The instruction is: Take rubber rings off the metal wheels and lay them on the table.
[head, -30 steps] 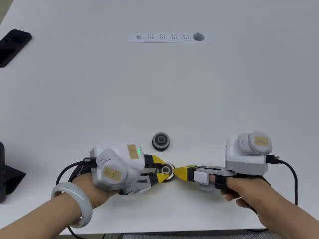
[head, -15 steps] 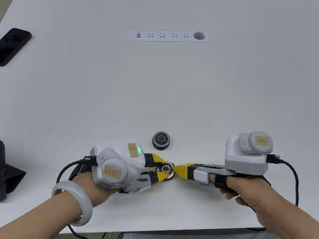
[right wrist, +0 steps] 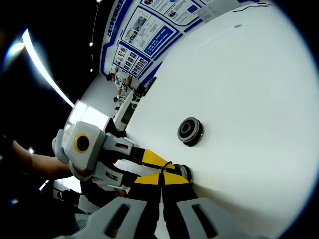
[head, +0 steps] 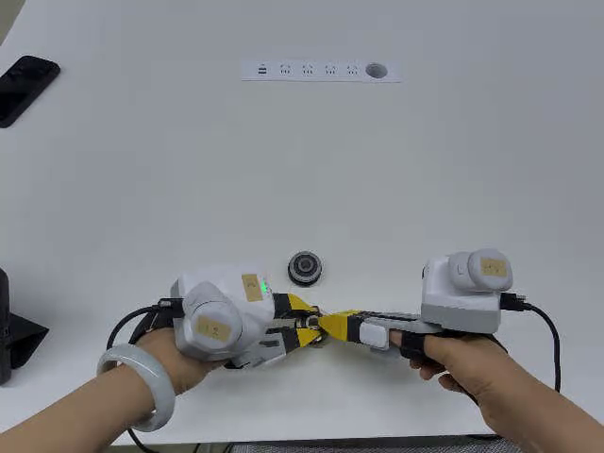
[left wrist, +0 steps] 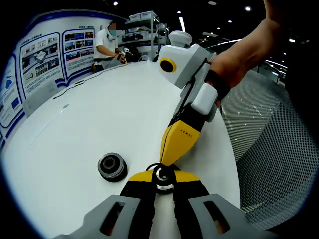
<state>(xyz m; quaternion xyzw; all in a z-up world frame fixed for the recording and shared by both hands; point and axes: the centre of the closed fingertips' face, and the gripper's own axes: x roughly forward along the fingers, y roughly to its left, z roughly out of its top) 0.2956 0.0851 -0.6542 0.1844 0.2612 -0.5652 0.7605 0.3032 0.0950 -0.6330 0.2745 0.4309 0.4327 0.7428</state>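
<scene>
Table: the white table (head: 425, 170) has both wheels near its 6 o'clock edge.
Right tongs: the right tongs (right wrist: 160, 178) have slid toward 9 o'clock and now seem pinched shut on the thin rubber ring (right wrist: 166, 163).
Left tongs: the left tongs (left wrist: 160, 177) squeeze the small wheel (right wrist: 184, 172).
Second wheel: the second wheel (head: 305, 267) waits at 12 o'clock from it.
Meaning: I think the pulling can start.

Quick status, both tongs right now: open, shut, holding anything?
Left tongs: shut on the small silver metal wheel.
Right tongs: shut, pinching the thin black rubber ring on that wheel.
</scene>
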